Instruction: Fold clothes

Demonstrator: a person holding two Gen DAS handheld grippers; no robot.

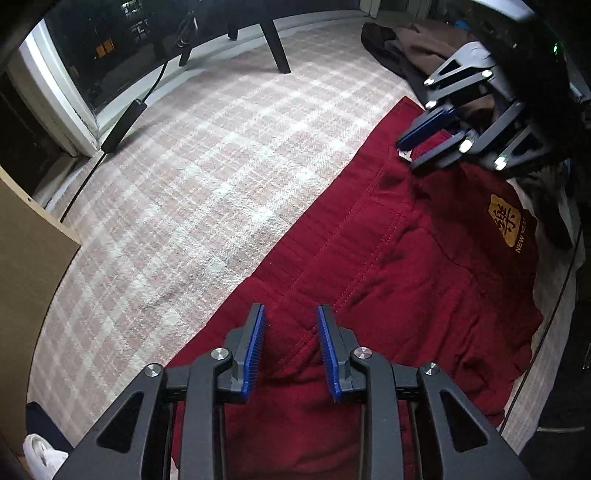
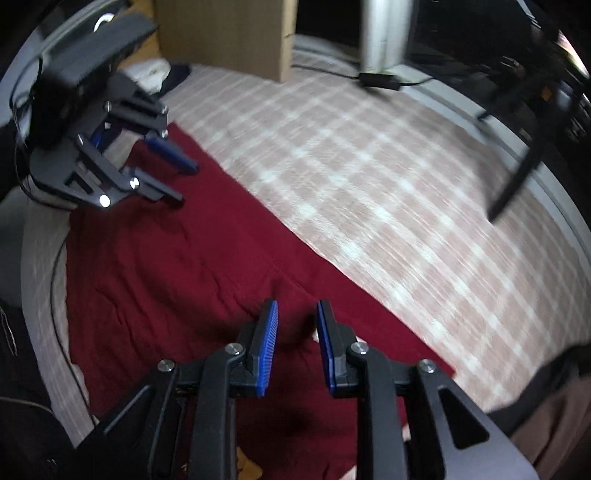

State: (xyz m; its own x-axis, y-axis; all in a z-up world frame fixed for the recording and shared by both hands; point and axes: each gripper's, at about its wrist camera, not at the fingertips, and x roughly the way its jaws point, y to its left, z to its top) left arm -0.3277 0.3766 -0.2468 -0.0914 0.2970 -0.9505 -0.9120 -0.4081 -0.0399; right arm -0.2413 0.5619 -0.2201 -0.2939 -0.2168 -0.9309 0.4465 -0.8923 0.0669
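A dark red garment (image 1: 388, 280) with a gold printed logo (image 1: 506, 221) lies spread flat on a pink plaid rug (image 1: 207, 177). My left gripper (image 1: 291, 314) is open and empty just above the garment's near part. My right gripper (image 1: 406, 147) hovers open over the garment's far corner by a small white tag (image 1: 405, 155). In the right wrist view the garment (image 2: 166, 266) lies on the rug (image 2: 388, 192). There the right gripper (image 2: 295, 310) is open over its edge, and the left gripper (image 2: 186, 182) is open at the far end.
A brown and dark pile of clothes (image 1: 417, 48) lies beyond the red garment. A black furniture leg (image 1: 277, 48) and a black power brick with cable (image 1: 123, 125) stand on the rug. A cardboard box (image 2: 225, 33) and white and dark items (image 2: 162, 74) sit near the left gripper.
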